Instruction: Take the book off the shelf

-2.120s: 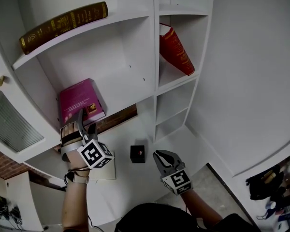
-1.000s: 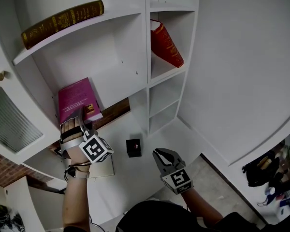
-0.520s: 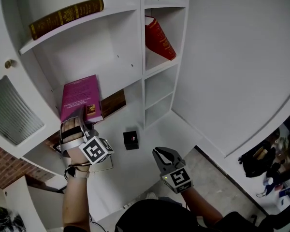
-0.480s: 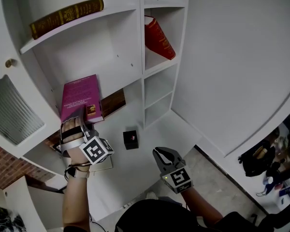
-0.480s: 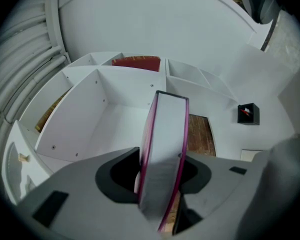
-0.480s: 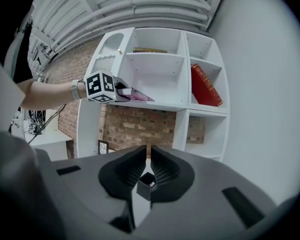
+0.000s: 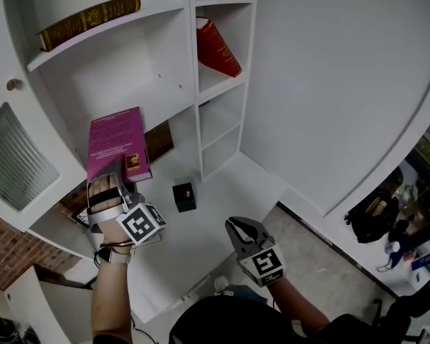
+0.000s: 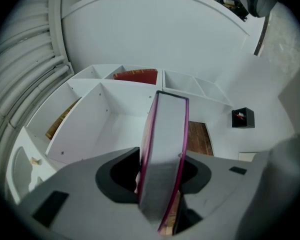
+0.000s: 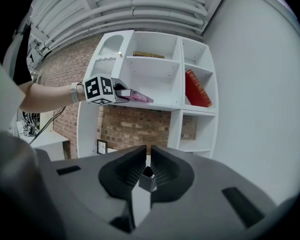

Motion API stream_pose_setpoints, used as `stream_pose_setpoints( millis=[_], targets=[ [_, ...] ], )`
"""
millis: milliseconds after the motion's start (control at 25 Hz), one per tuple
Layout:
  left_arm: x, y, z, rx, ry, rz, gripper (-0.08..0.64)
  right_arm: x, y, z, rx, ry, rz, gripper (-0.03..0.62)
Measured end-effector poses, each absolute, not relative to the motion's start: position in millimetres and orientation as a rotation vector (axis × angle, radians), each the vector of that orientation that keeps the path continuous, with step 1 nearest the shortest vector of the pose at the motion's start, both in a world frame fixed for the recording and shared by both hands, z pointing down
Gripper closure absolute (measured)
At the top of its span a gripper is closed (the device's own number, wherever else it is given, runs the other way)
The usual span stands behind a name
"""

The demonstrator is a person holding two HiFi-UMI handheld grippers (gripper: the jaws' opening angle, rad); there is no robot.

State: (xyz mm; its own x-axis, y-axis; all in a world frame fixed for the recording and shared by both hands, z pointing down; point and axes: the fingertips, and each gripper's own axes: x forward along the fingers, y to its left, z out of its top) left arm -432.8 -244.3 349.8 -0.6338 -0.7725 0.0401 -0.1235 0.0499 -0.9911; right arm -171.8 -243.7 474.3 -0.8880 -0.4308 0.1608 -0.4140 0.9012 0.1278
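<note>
Writing: the print on the pink book's [image 7: 115, 138] cover is too small to read.
Your left gripper [image 7: 119, 175]: jaws have just been closing and clamp the book at its 12 o'clock.
Your right gripper [image 7: 238, 228]: jaws together, holding nothing.

White shelf unit [image 7: 198, 113] set against brick wall [image 9: 135, 126]; open compartments divided by upright panels and flat boards. Door [image 7: 14, 156] with ribbed glass fitted at unit's left, small round knob [image 7: 13, 84] above it. White counter [image 7: 222, 192] seen below shelves. Large plain white wall [image 7: 344, 84] at right, dark line run along its base. Grey speckled floor [image 7: 322, 264] beyond that line. Ribbed white ceiling [image 9: 140, 6] seen in right gripper view. Room evenly and brightly lit.
</note>
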Motion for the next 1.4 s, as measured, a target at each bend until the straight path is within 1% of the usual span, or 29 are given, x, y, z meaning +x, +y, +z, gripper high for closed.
stream_pose_setpoints(
  millis=[680, 1000, 1400],
  targets=[
    [-343, -234, 345, -0.941, 1.661, -1.492, 0.408, -108, -195, 482, 0.862, -2.845, -0.086, 0.557],
    [-290, -226, 341, -0.994, 1.612, -1.363, 0.413, -75, -176, 488, 0.964, -2.829, -0.076, 0.557],
    [-238, -240, 354, -1.114, 1.587, -1.295, 0.414, -30, -179, 488, 1.060, -2.798, -0.088, 0.557]
  ],
)
